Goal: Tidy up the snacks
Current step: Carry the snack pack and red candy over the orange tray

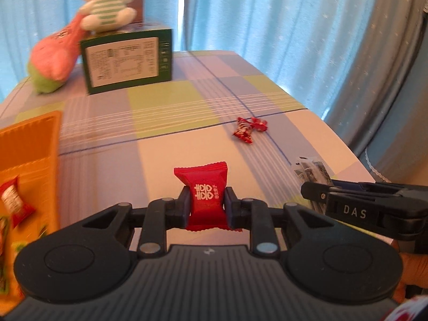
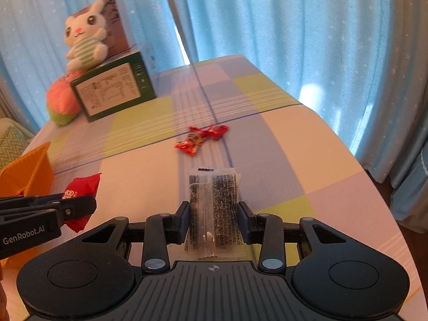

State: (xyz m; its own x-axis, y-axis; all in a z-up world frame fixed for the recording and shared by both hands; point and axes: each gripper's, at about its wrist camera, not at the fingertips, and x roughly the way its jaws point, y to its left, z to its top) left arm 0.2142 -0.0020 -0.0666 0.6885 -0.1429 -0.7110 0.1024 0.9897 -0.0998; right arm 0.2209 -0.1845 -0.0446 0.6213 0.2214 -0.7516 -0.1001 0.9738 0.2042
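My left gripper (image 1: 205, 205) is shut on a red snack packet (image 1: 204, 195) with white characters, held above the table. It also shows in the right wrist view (image 2: 80, 190), in the left gripper (image 2: 77, 206). My right gripper (image 2: 214, 214) is shut on a clear packet with dark contents (image 2: 214, 208). That packet also shows in the left wrist view (image 1: 311, 172), with the right gripper (image 1: 315, 194) beside mine. Two small red wrapped candies (image 1: 247, 128) (image 2: 202, 139) lie on the checked tablecloth ahead. An orange tray (image 1: 32, 160) (image 2: 29, 171) at the left holds several snacks.
A green box (image 1: 128, 61) (image 2: 112, 91) stands at the far left with a white plush rabbit (image 1: 107, 2) (image 2: 83, 45) on it and a pink plush (image 1: 53, 56) beside it. Blue curtains (image 1: 294, 26) hang behind. The table's right edge (image 2: 374, 187) drops off.
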